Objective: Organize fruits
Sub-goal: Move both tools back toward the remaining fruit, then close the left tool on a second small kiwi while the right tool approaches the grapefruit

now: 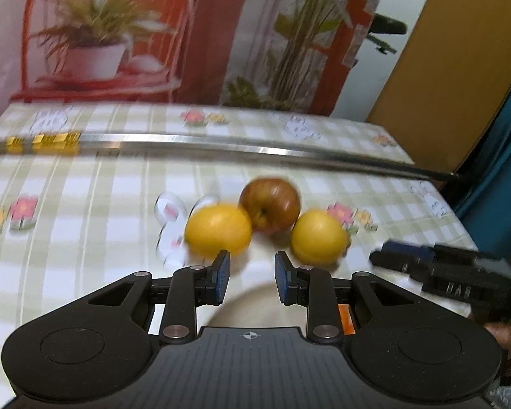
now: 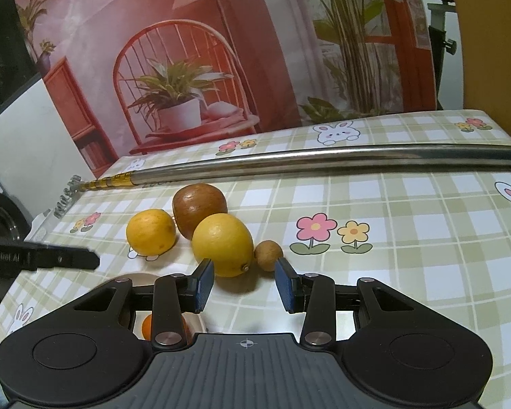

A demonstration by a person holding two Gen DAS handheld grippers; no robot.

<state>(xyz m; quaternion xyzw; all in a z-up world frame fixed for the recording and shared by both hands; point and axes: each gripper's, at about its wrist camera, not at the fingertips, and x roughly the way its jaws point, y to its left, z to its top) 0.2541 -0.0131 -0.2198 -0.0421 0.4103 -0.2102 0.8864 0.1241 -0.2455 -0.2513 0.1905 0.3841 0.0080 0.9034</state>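
Two yellow lemons and a red-brown apple sit together on the checked tablecloth. In the left wrist view the left lemon (image 1: 218,229), the apple (image 1: 270,204) and the right lemon (image 1: 318,236) lie just beyond my open, empty left gripper (image 1: 252,277). In the right wrist view my open, empty right gripper (image 2: 244,284) is just short of the nearer lemon (image 2: 222,243), with a small brown fruit (image 2: 268,255) beside it, the apple (image 2: 199,209) and the other lemon (image 2: 151,231) behind. An orange fruit (image 2: 147,327) lies on a pale plate (image 2: 136,277) under the gripper.
A long metal pole (image 2: 323,162) with a yellow end (image 1: 34,143) lies across the table behind the fruits. The plate's rim (image 1: 252,301) shows below the left gripper. The right gripper (image 1: 385,255) enters the left view at right. The table edge and an orange panel (image 1: 460,68) are at right.
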